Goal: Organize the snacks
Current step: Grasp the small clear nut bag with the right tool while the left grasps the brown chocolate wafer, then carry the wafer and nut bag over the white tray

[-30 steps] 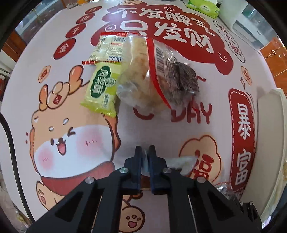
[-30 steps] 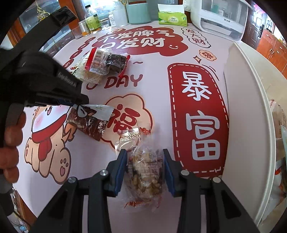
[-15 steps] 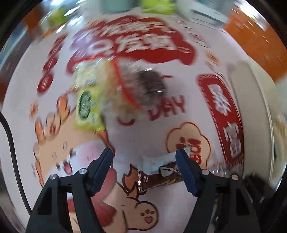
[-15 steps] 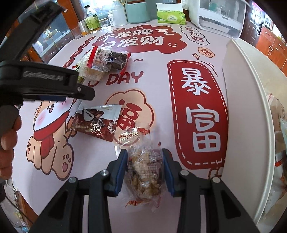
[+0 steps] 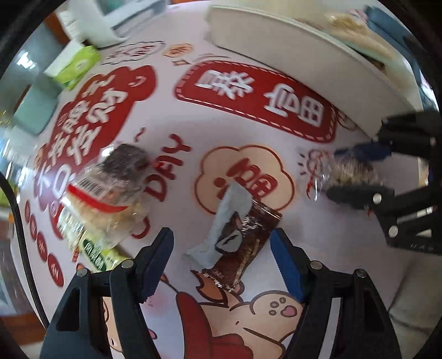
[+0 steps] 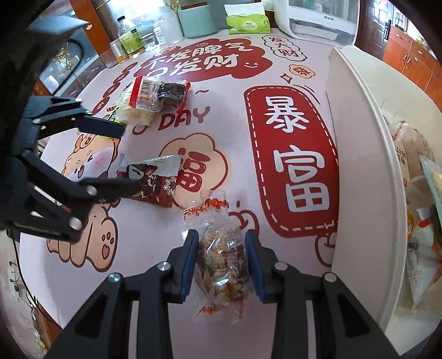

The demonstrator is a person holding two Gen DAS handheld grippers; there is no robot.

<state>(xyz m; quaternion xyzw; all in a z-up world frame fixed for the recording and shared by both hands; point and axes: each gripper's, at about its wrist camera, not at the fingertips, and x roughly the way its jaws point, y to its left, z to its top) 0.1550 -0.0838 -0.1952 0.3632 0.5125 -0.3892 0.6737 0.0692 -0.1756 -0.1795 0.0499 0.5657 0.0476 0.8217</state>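
Observation:
My left gripper (image 5: 221,248) is open, its jaws either side of a brown snack packet with a pale torn end (image 5: 237,237) lying on the mat; the packet also shows in the right wrist view (image 6: 154,179). My right gripper (image 6: 222,259) is shut on a clear bag of nut snacks (image 6: 221,256), also seen from the left wrist (image 5: 348,171). A pile of snacks, a clear bag with a red label (image 6: 154,96) on green packets (image 5: 96,254), lies further off.
A white bin (image 6: 367,143) holding several snack bags stands at the right. A green tissue box (image 6: 247,23), a teal container (image 6: 196,22), bottles (image 6: 128,38) and a white appliance (image 6: 317,19) line the far table edge.
My left gripper opened, let the brown packet drop onto the mat, and swung round to the right over it. My right gripper has kept its hold on the nut bag.

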